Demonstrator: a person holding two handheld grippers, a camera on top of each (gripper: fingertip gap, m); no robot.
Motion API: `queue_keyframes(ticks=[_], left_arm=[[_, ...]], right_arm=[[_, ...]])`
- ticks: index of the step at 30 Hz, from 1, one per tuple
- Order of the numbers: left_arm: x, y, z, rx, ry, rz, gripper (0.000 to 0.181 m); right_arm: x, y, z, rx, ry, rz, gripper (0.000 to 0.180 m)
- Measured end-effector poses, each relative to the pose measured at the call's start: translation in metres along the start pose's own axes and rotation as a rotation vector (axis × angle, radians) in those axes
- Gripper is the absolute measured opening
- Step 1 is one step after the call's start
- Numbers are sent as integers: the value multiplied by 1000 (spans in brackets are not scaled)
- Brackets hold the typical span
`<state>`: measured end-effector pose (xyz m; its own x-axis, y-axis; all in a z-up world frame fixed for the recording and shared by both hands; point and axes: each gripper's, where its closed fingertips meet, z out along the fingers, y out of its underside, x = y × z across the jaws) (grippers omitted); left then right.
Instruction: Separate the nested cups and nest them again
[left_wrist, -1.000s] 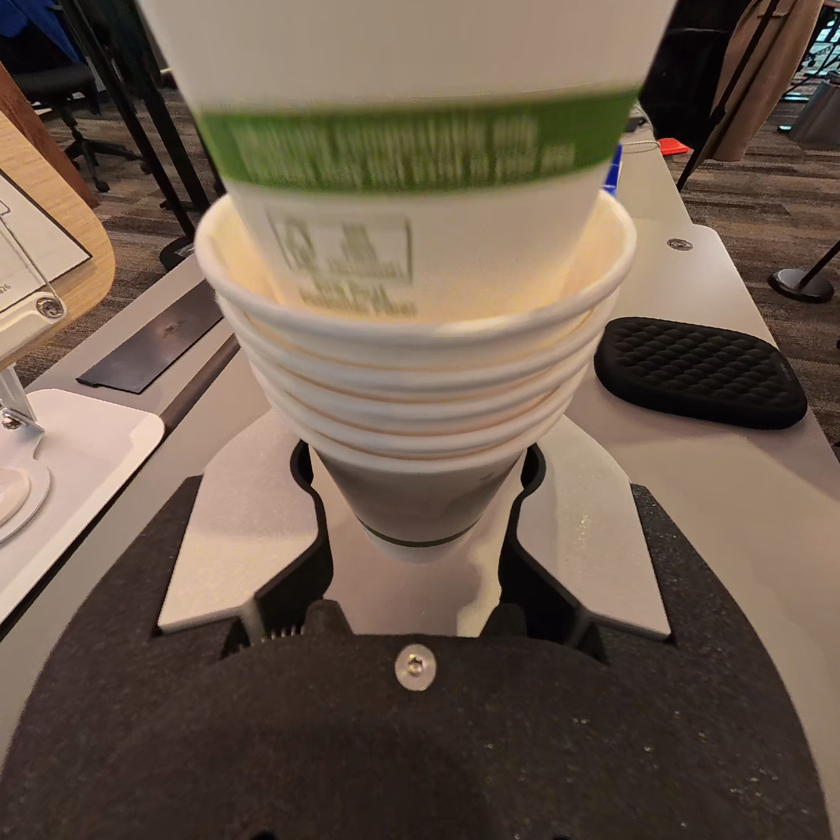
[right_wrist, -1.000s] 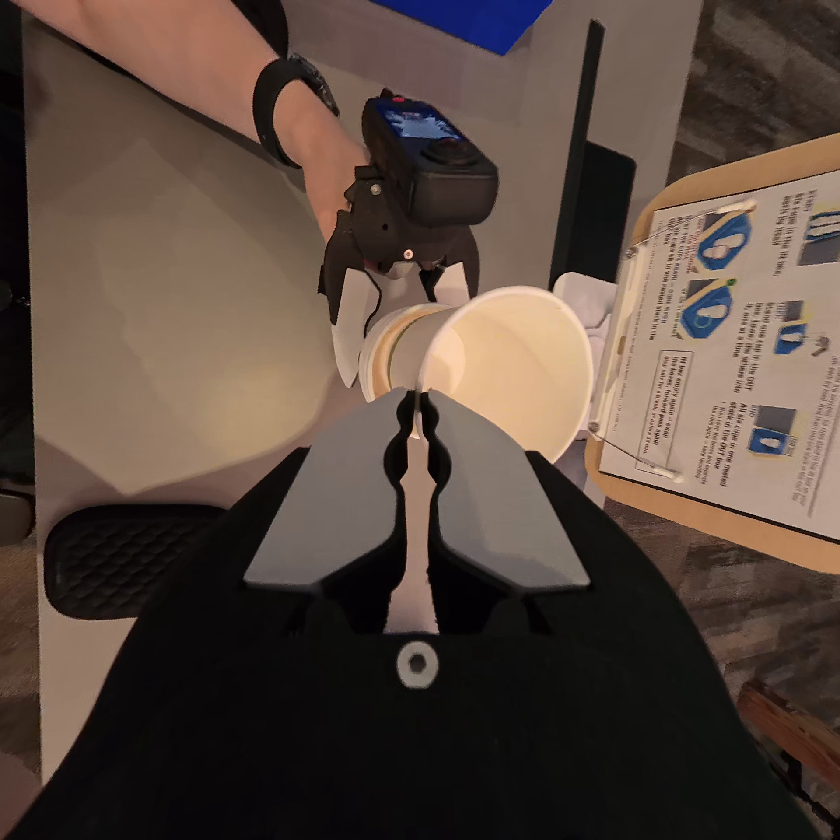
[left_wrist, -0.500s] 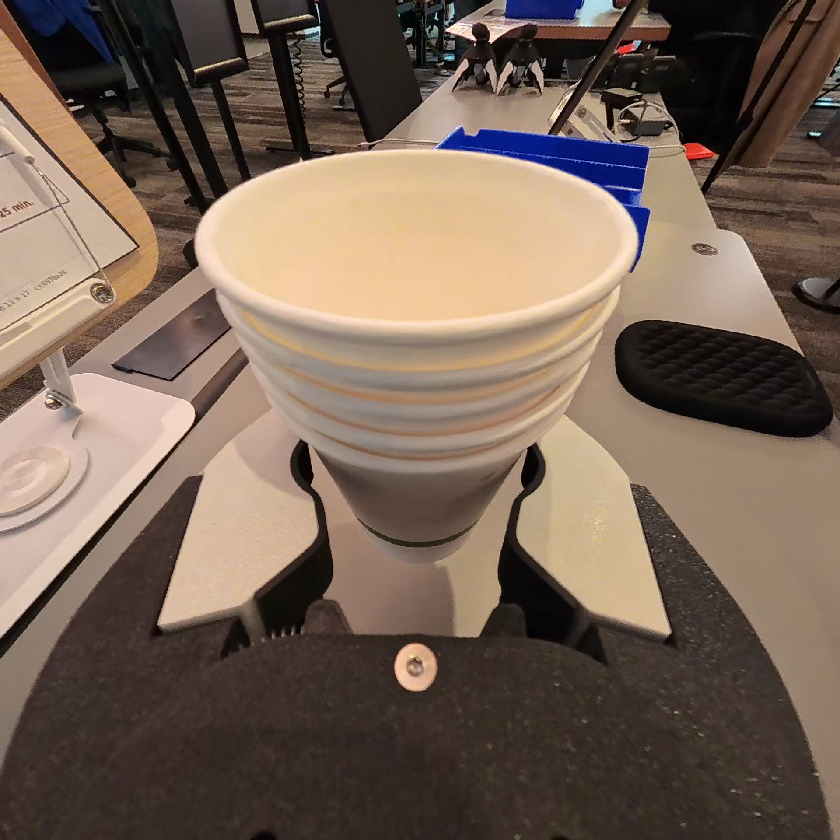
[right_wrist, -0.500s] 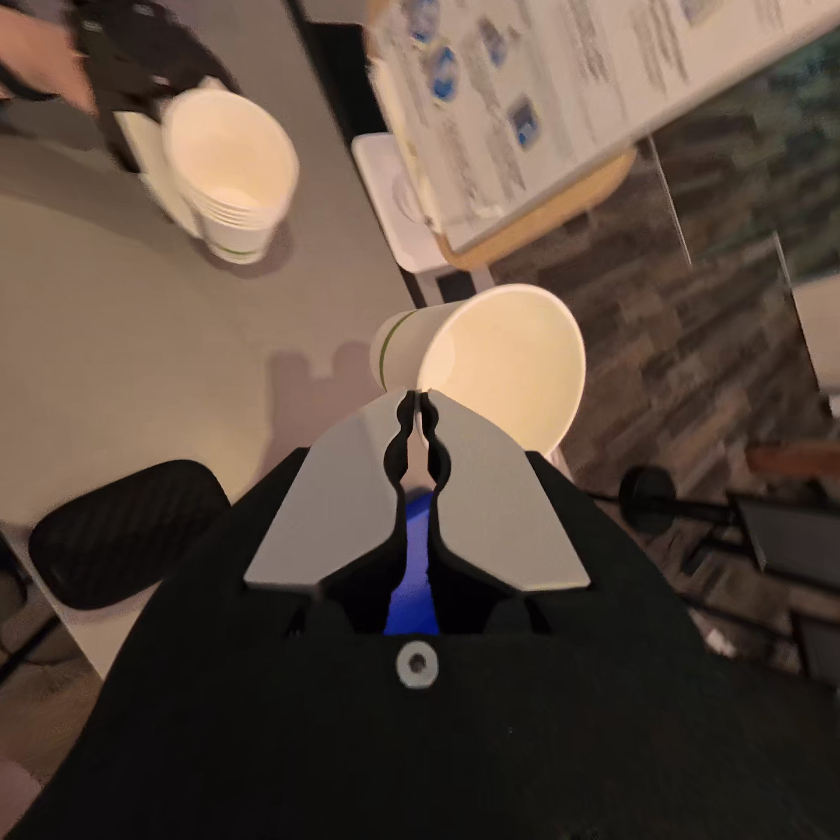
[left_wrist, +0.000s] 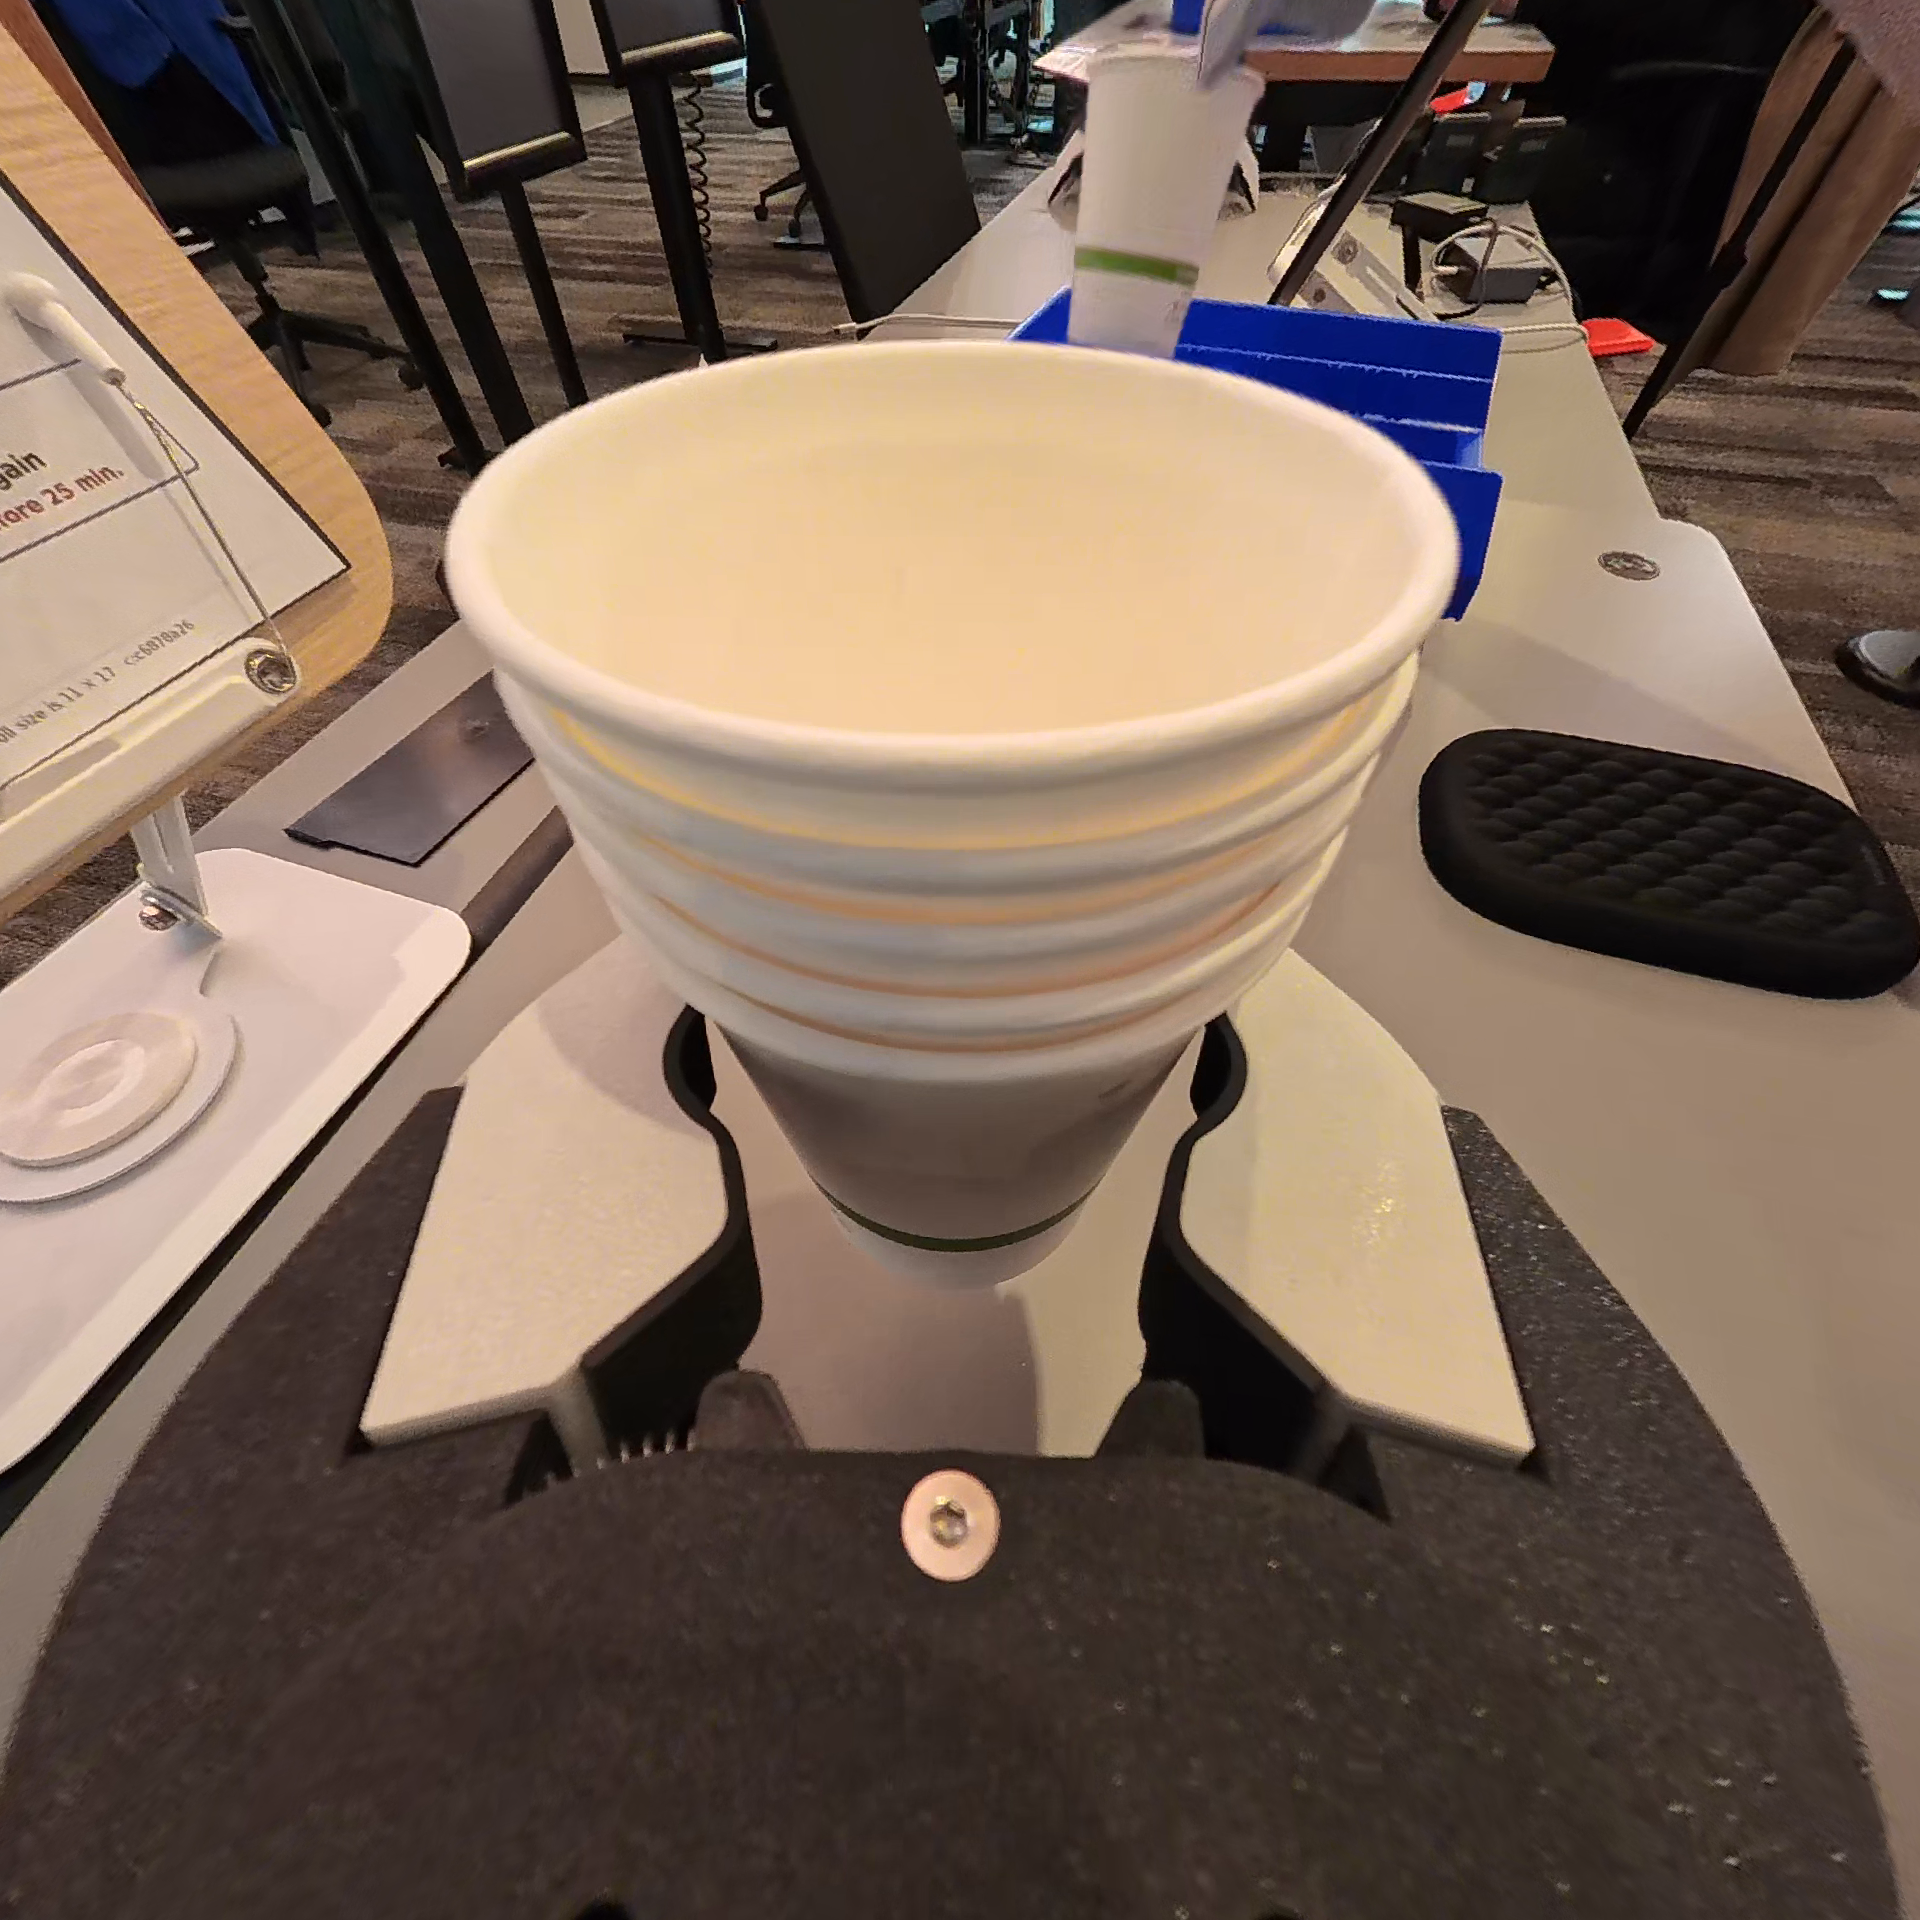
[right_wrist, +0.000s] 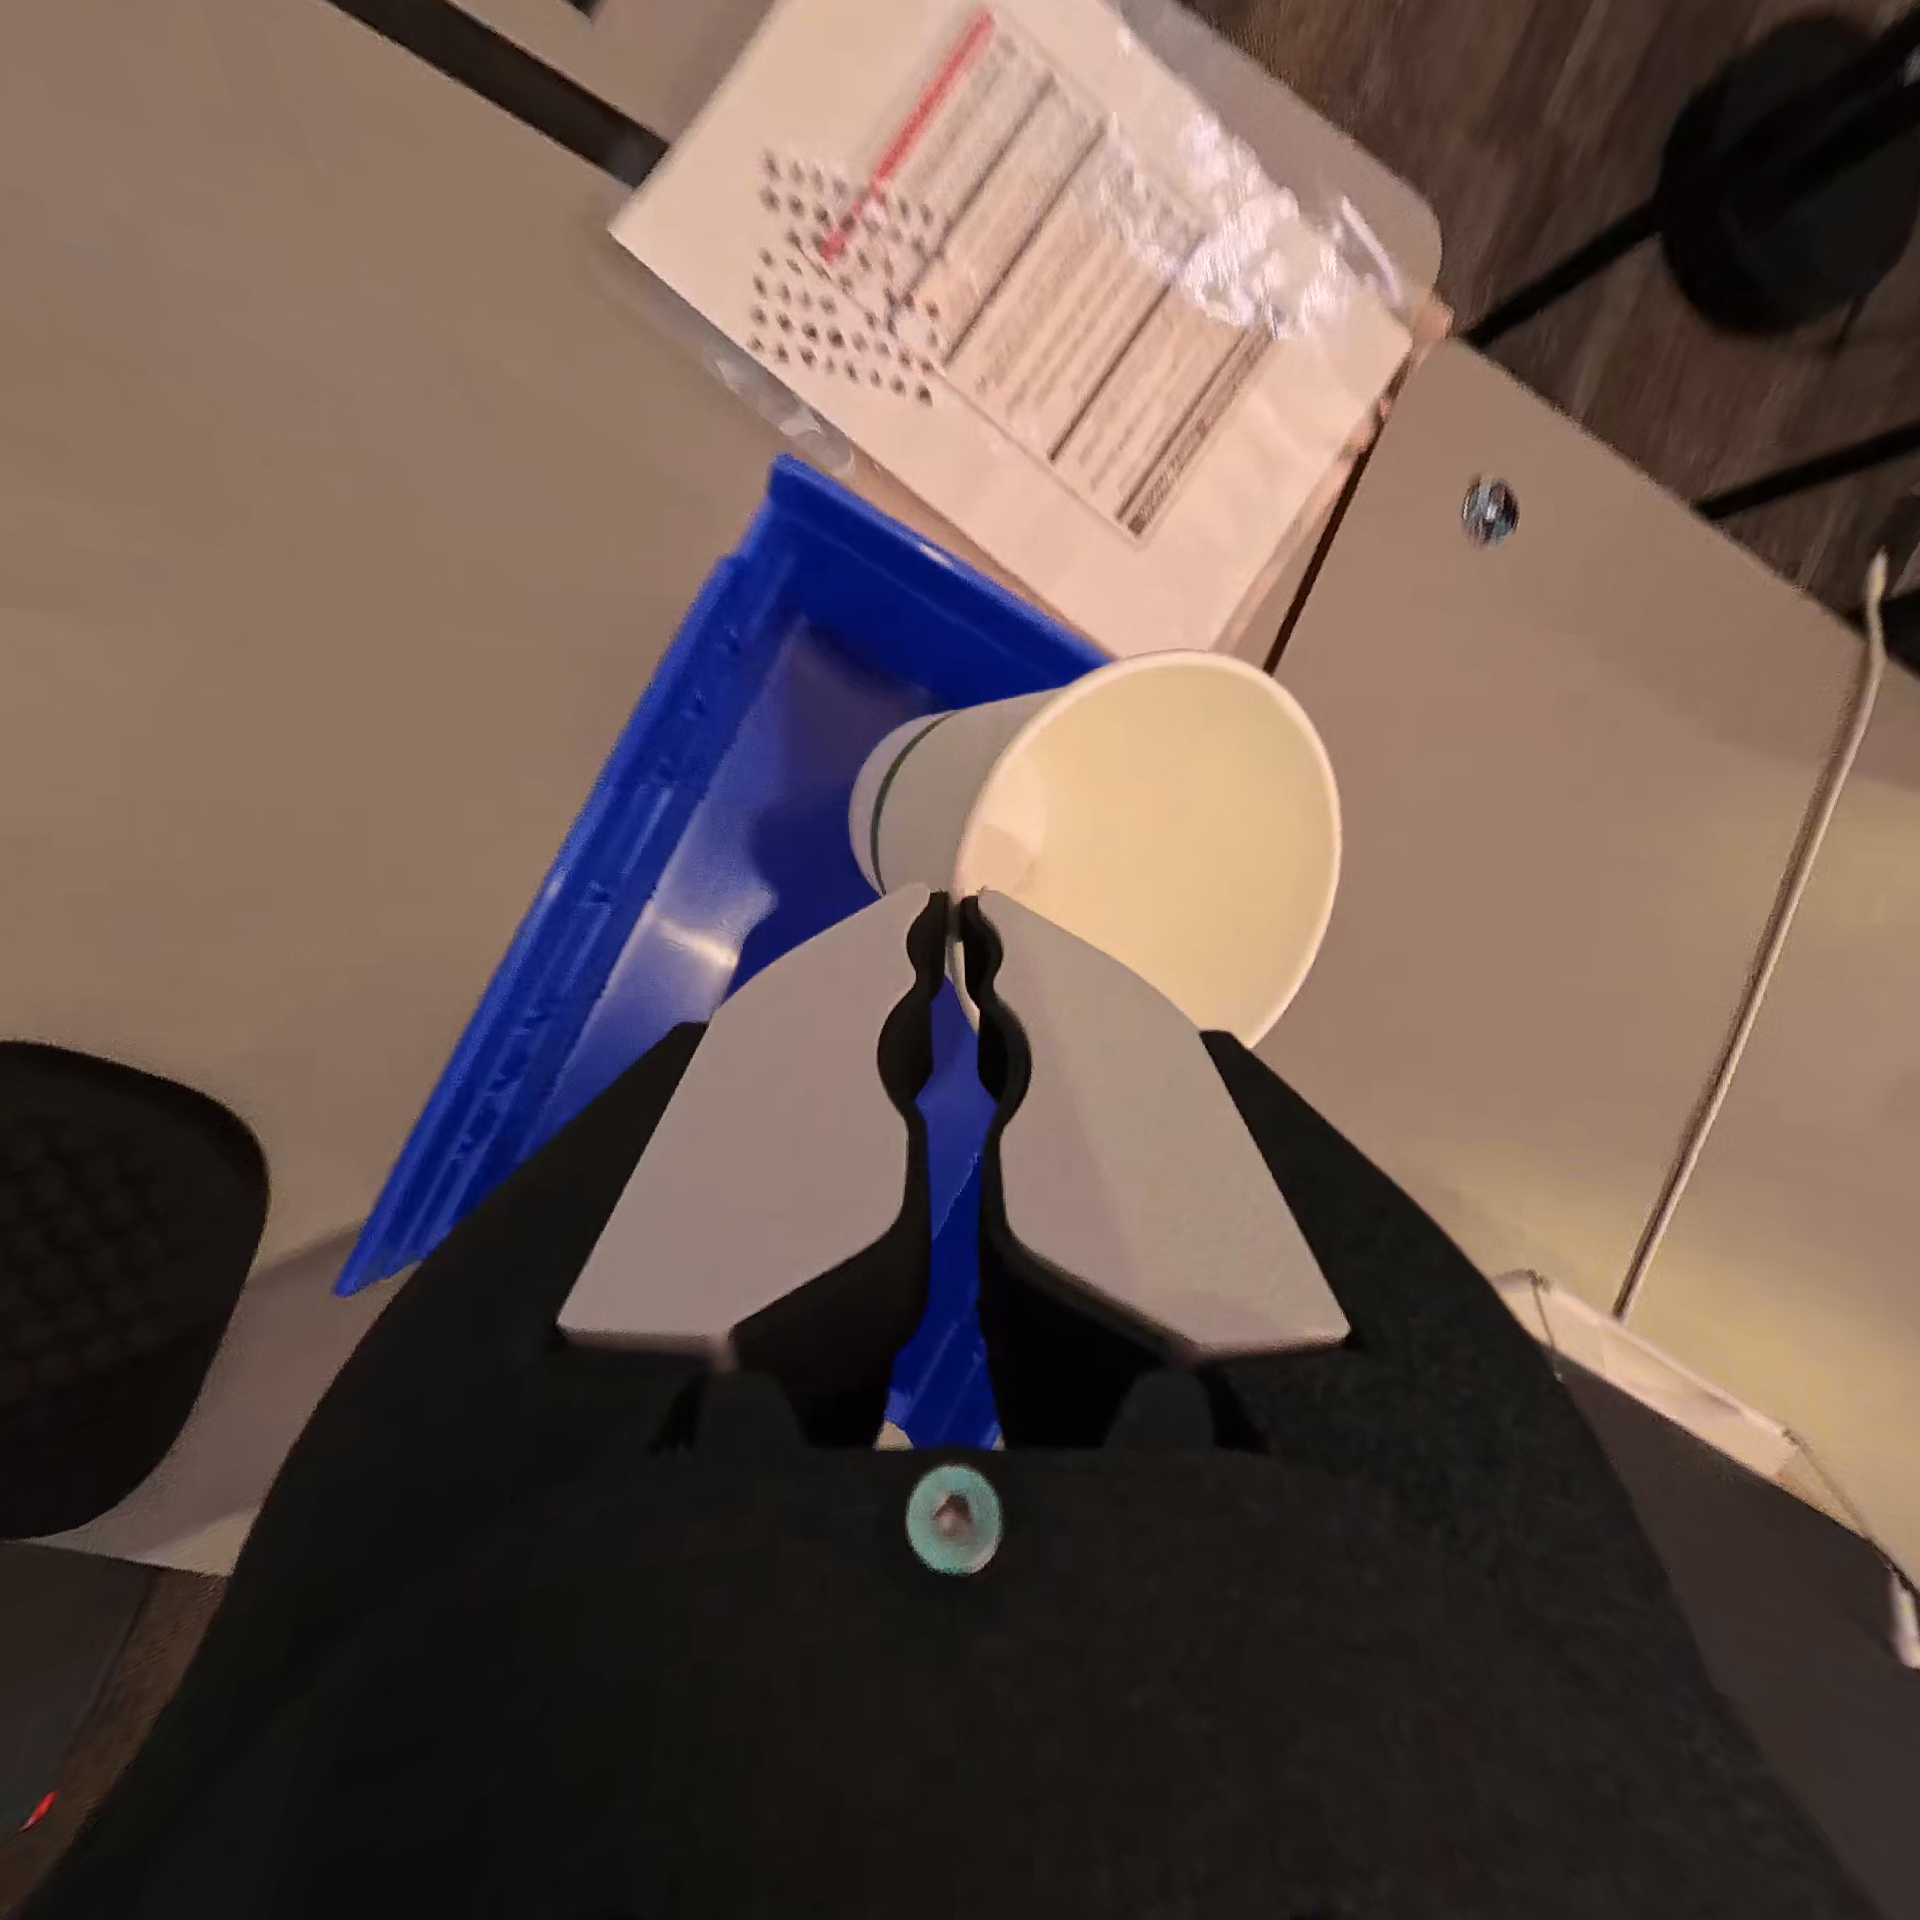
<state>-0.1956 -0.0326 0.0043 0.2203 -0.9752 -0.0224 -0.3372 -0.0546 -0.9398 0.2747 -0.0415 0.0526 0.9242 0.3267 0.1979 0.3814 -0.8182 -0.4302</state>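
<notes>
White paper cups with a thin green band near the base sit nested in a stack (left_wrist: 951, 831) at the middle of the left wrist view, mouth up and tipped a little toward the camera. The left gripper (left_wrist: 956, 1060) has its jaws spread around the lower cone of the stack and pressed on it from both sides, the base just above the grey table (left_wrist: 1621, 1195).

At 12 o'clock in that view a single paper cup (left_wrist: 1143, 197) hangs above the blue plastic bin (left_wrist: 1392, 374), with the far gripper pinching its rim. At 3 o'clock a black textured pad (left_wrist: 1673, 862) lies on the table; at 9 o'clock a sign stand on a white base (left_wrist: 208, 1060) carries a wooden board with a printed sheet.

From the right wrist view, the right gripper (right_wrist: 954, 906) has its jaws nearly together, clamped on the rim of the single cup (right_wrist: 1153, 831), which points its base toward 10 o'clock over the bin (right_wrist: 665, 935). A printed sheet in a clear sleeve (right_wrist: 1049, 260) lies at 12 o'clock.
</notes>
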Motion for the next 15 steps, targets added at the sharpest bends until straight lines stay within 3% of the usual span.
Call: queue_keyframes(ticks=[7, 15], left_arm=[[1, 4, 4, -18, -1, 8, 91], [3, 10, 10, -43, 6, 13, 91]], right_arm=[[25, 44, 55, -136, 56, 57, 2], [27, 53, 86, -137, 69, 26, 3]])
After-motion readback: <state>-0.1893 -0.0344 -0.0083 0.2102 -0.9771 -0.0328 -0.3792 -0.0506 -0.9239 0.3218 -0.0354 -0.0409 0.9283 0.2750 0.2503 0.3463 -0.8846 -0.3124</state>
